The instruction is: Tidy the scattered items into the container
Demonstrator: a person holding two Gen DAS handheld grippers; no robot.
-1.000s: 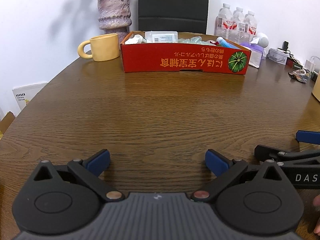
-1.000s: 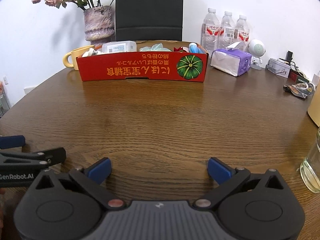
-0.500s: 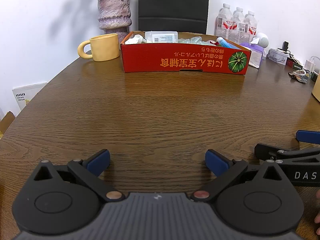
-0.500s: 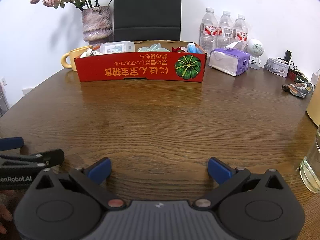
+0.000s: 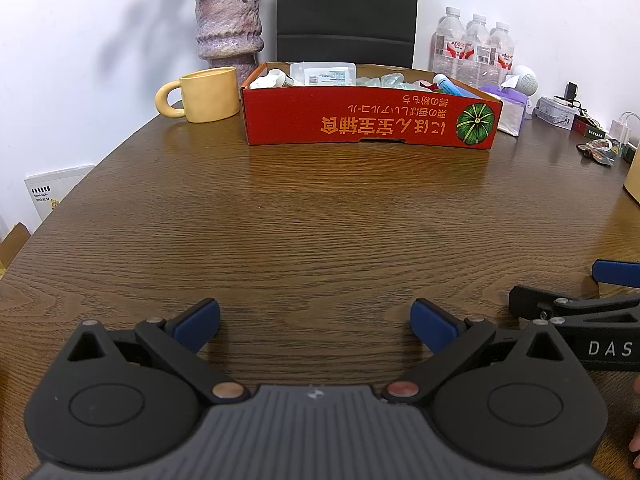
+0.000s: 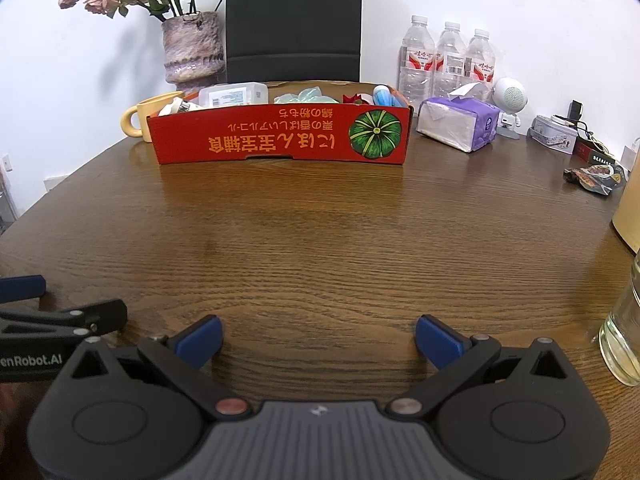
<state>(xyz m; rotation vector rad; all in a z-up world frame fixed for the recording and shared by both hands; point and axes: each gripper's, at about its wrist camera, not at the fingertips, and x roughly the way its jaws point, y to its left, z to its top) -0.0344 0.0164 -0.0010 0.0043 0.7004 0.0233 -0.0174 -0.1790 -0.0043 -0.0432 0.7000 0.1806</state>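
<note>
— Nothing much has shifted in the last second; from the left wrist view the left gripper (image 5: 315,320) sits just as it did, low over the wooden table (image 5: 320,220), well short of the red box (image 5: 368,118). Agreed?

— Agreed. Its blue fingertips (image 5: 198,322) are spread wide with only bare wood between them. The right gripper (image 5: 580,304) pokes in from the side, also well short of the box.

— And the box itself?

— Standing at the far side of the table, in front of the black chair (image 5: 346,8). A white packet (image 5: 322,74), some pale green wrappers (image 5: 390,80) and a blue tube (image 5: 450,84) lie inside it. A yellow mug (image 5: 206,94) stands just beside its left end, with the purple vase (image 5: 228,20) behind the mug.

— Now the right wrist view.

— The right gripper (image 6: 318,338) is also parted wide and holding nothing, hovering low over the table (image 6: 320,240), well back from the red box (image 6: 280,136). The left gripper (image 6: 60,316) shows at the edge of the picture.

— What else sits near the box?

— A purple tissue pack (image 6: 460,124) just off its right end, three water bottles (image 6: 448,60) behind that — and a glass (image 6: 624,332) much nearer the gripper, off to the right.
</note>
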